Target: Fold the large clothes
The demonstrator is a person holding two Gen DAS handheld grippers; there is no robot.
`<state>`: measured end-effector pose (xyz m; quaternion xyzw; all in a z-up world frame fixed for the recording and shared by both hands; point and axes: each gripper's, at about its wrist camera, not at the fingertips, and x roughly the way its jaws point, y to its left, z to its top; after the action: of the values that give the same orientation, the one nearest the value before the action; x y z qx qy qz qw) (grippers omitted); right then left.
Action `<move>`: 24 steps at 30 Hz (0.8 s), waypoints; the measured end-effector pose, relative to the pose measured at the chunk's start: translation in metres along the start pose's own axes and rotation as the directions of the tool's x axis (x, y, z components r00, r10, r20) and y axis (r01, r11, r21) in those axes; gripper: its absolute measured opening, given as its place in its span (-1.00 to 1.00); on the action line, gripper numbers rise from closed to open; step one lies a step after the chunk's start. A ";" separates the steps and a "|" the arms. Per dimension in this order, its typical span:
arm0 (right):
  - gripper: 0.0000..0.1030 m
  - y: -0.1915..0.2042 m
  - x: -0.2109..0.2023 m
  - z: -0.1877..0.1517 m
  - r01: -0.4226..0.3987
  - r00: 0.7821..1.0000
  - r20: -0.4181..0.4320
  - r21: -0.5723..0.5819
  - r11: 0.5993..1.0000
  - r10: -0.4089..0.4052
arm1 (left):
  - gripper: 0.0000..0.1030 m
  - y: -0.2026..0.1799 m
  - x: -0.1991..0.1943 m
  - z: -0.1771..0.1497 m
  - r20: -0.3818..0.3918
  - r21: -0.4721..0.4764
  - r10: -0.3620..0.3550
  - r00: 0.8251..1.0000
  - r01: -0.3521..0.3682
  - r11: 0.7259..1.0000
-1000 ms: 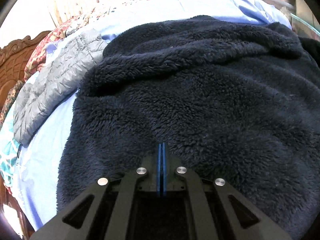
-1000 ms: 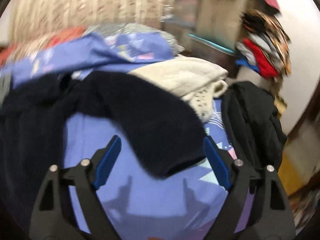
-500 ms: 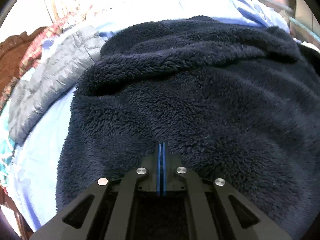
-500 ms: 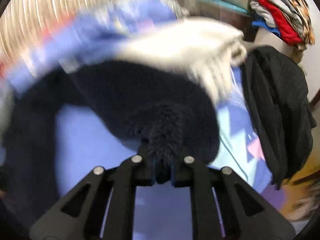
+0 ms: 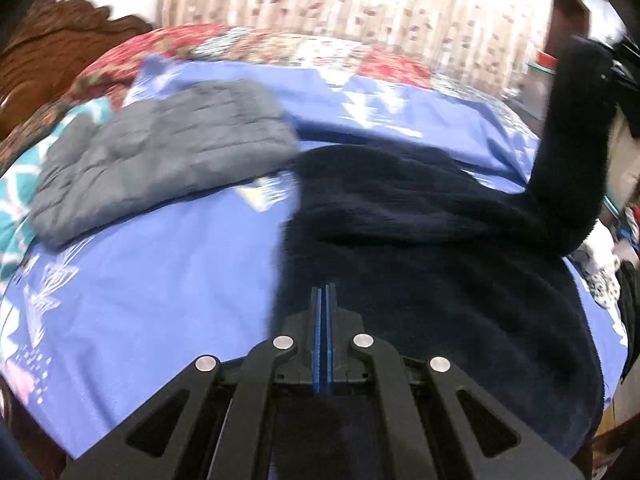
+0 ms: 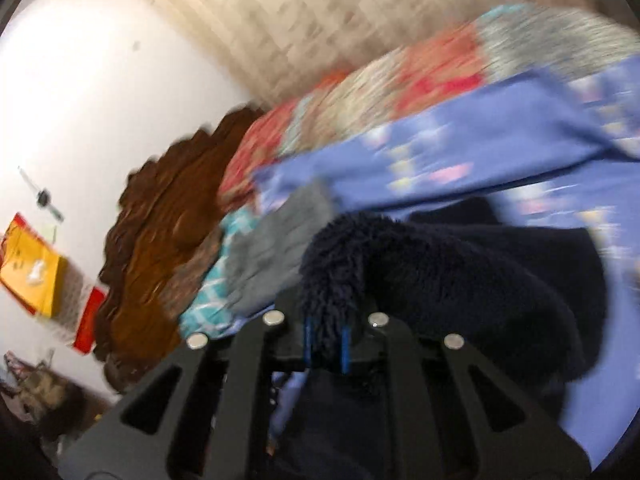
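Navy fleece garment [image 5: 440, 280] lying across blue bedsheet [image 5: 160, 280], sleeve [image 5: 572, 140] rising upright at right. Right gripper [image 6: 326, 340] clamping sleeve's fuzzy cuff; left gripper [image 5: 324, 312] pressing fingers together, nothing visible between.

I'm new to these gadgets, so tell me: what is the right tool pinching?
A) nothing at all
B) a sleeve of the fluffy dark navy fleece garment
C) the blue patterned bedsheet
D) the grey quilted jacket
B: in the right wrist view, the right tool has a fluffy dark navy fleece garment bunched between its blue pads.
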<state>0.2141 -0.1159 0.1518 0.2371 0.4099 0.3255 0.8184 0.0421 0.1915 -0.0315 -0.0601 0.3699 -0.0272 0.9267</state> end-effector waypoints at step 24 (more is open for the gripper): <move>0.23 -0.207 0.043 -0.058 0.587 0.809 0.048 -0.140 0.798 -0.586 | -0.51 -0.091 0.122 0.121 -0.006 0.165 -0.038 0.999 0.039 0.986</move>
<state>0.2555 -0.2177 -0.0382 0.0378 0.4370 0.0855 0.8946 0.2132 0.1004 -0.0152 0.0097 0.3666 -0.0756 0.9272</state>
